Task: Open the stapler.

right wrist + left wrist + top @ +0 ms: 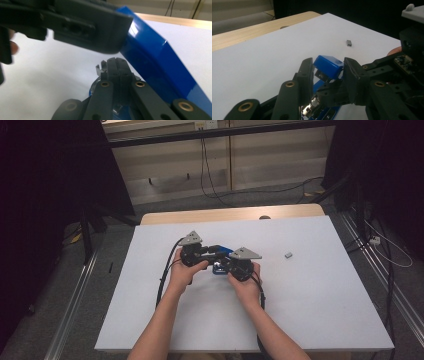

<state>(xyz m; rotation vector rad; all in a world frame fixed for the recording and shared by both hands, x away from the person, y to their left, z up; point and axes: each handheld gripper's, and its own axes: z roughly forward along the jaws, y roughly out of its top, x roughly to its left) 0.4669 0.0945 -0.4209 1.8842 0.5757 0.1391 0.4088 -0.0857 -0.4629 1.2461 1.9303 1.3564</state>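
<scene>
Forearms reach in from the near edge of the bench (310, 310), a wide white surface with a wooden strip along its far side. Both hands meet near its middle, each holding a gripper. Between them sits the blue stapler (220, 260), its top arm swung up and tilted over its base. On the left, the left gripper (328, 72) has its fingers (305, 72) pinching that raised blue arm from both sides near its front end. Coming from the opposite side, the right gripper (117, 65) has its fingers (112, 66) pressed together, tips poked under the raised arm at the stapler's metal inner part; whether anything is caught between them I cannot tell. Well apart to the right lies a small grey block (288, 255), alone on the white surface.
</scene>
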